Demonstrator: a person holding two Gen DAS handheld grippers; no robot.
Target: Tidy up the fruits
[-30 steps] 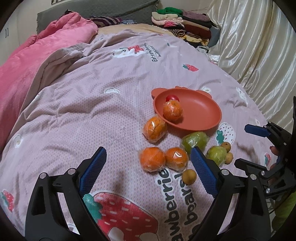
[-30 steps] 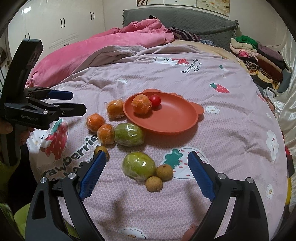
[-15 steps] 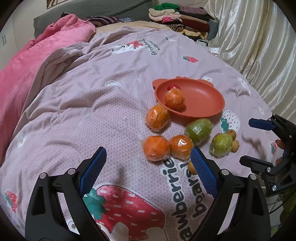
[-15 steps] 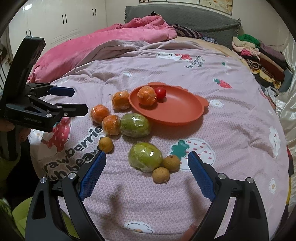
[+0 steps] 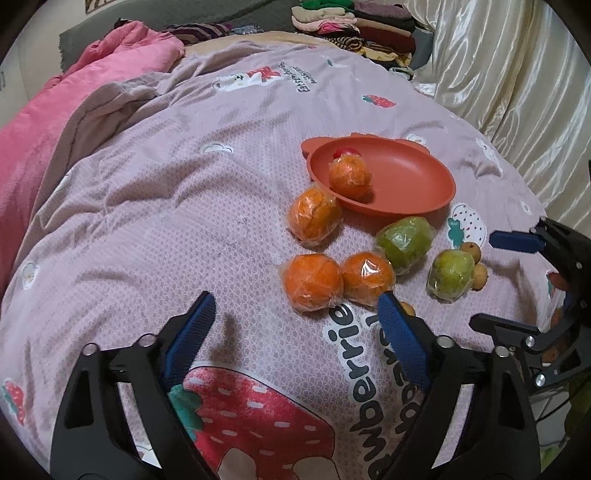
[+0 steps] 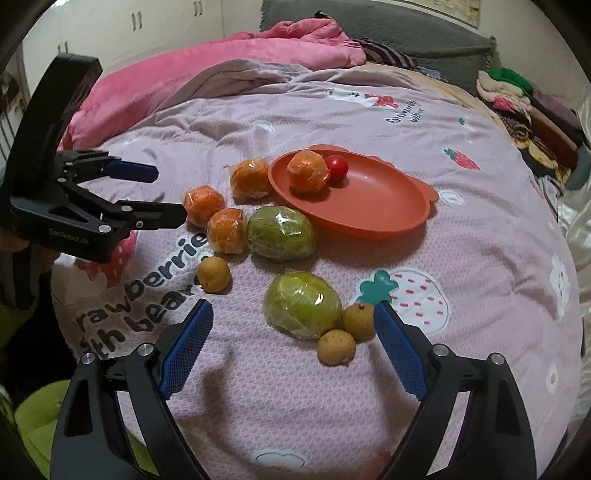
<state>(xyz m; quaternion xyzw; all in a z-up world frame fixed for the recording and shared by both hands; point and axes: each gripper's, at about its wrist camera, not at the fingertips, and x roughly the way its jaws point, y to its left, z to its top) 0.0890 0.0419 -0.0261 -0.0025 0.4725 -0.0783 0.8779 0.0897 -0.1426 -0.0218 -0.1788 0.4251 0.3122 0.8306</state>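
Observation:
An orange-red plate (image 5: 413, 177) (image 6: 369, 206) lies on the bed and holds a wrapped orange (image 5: 349, 176) (image 6: 307, 171) and a small red tomato (image 6: 337, 167). Three wrapped oranges (image 5: 312, 281) (image 6: 205, 201) and two wrapped green fruits (image 5: 404, 243) (image 6: 302, 304) lie beside it, with small brown longans (image 6: 213, 274). My left gripper (image 5: 295, 314) is open and empty, just short of the nearest oranges. My right gripper (image 6: 291, 321) is open and empty, with the near green fruit between its fingers' line.
The fruits lie on a mauve strawberry-print quilt (image 5: 184, 206). A pink blanket (image 6: 221, 70) is heaped at the far side. Folded clothes (image 5: 354, 26) are stacked at the head of the bed. A cream curtain (image 5: 517, 74) hangs along the right edge.
Both grippers have moved closer to the fruits. The fruits have not moved, and both grippers stay open.

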